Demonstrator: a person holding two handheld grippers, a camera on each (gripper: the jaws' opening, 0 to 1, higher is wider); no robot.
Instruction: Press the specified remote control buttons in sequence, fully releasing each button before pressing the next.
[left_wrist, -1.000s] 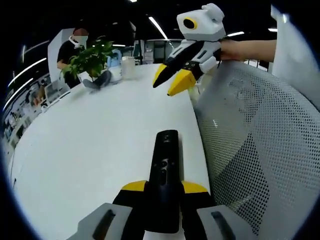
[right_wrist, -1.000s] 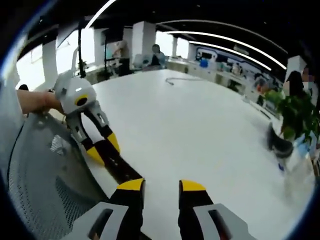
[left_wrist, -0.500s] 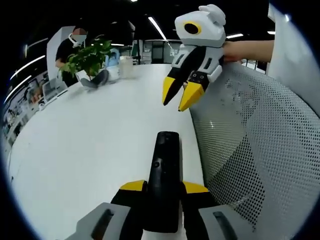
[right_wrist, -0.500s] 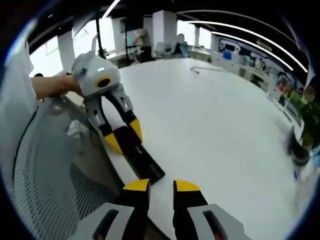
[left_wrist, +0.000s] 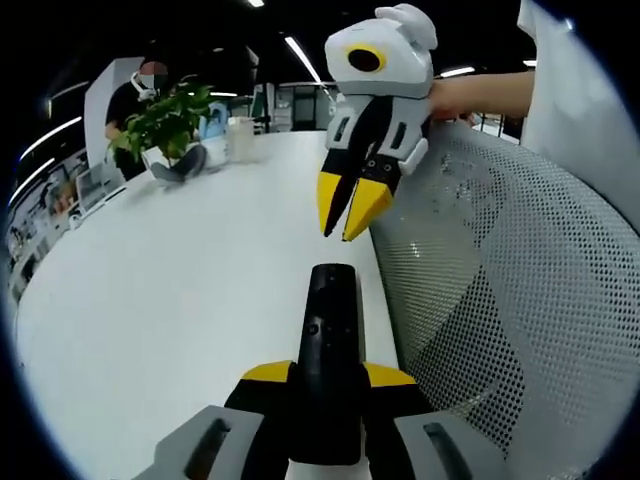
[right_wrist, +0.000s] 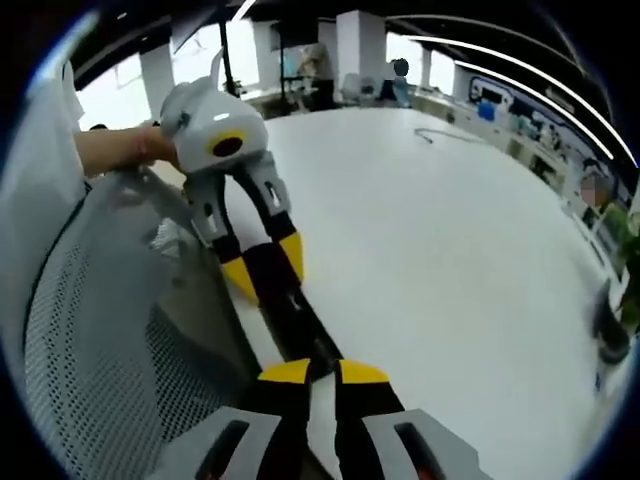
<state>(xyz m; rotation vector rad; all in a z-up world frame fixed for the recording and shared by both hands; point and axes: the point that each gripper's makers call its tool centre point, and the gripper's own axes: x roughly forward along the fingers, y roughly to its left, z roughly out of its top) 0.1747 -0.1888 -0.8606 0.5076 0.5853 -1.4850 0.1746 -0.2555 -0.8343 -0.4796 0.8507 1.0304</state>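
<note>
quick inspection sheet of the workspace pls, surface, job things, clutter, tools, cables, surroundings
surface: white table, bare in the near part.
job's things: black remote control, held lengthwise between the left tool's jaws, far end pointing away over the table near its edge.
clutter: potted plant and a white cup at the far end of the table.
grippers: left tool shut on the remote control; right tool nearly closed with a narrow gap and nothing in it, tips just above the far end of the remote.
cables: one thin cable lying on the far table.
surroundings: white mesh chair back beside the table; a person standing beyond the plant; ceiling strip lights.
</note>
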